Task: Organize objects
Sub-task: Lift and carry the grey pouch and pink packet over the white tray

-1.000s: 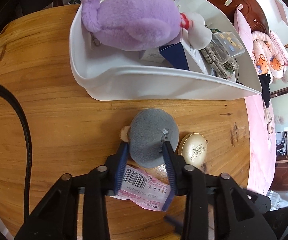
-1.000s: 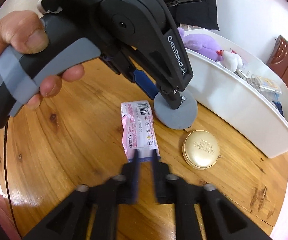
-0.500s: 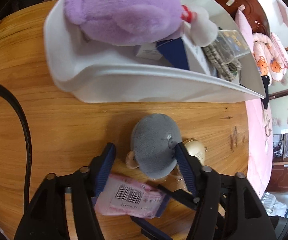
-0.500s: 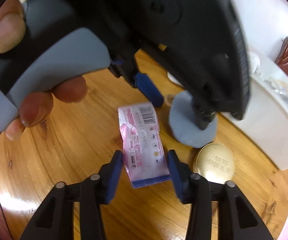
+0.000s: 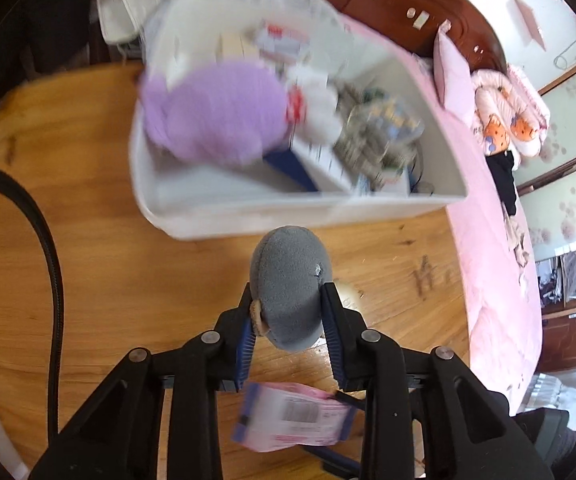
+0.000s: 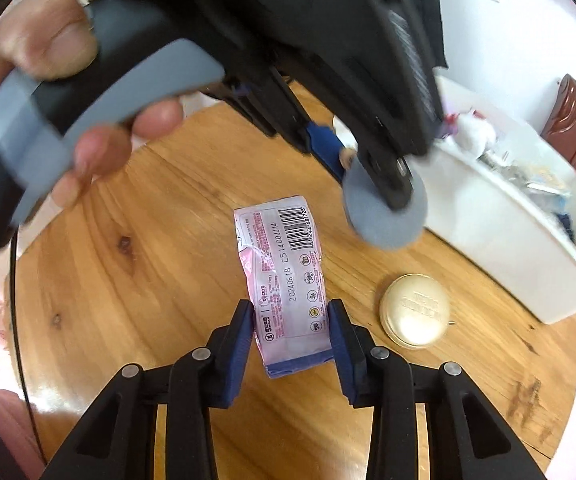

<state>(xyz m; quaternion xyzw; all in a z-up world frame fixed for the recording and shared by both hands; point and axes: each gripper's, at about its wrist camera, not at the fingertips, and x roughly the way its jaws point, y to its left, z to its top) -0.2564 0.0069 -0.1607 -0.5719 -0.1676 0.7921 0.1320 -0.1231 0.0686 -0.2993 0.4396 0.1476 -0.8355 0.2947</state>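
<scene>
- Pink packet (image 6: pixel 288 276): one, flat on the wooden table (image 6: pixel 160 280). In the right wrist view its long axis runs from the barcode end, away from the camera, to the blue-edged end nearest it.
- Grey round pad (image 5: pixel 290 286): one, clear of the table top, with a small tan tab at its left edge. It hangs in front of the white bin (image 5: pixel 288 212).
- Gold round tin (image 6: pixel 416 310): one, flat on the table between packet and bin, touching neither.
- Bin contents: one purple plush toy (image 5: pixel 216 118) and a heap of smaller items, too blurred to count.
- Left gripper (image 5: pixel 290 316): jaws just drawn together and clamped on the grey pad, one blue finger on each side.
- Left hand (image 6: pixel 68 80): wrapped round the grey handle, thumb on top, gripper pointing steeply down.
- Right gripper (image 6: pixel 292 328): tilted down at the table, jaws just narrowed. They straddle the packet's near end; the pads look to touch its edges, though firm pressure cannot be confirmed.
</scene>
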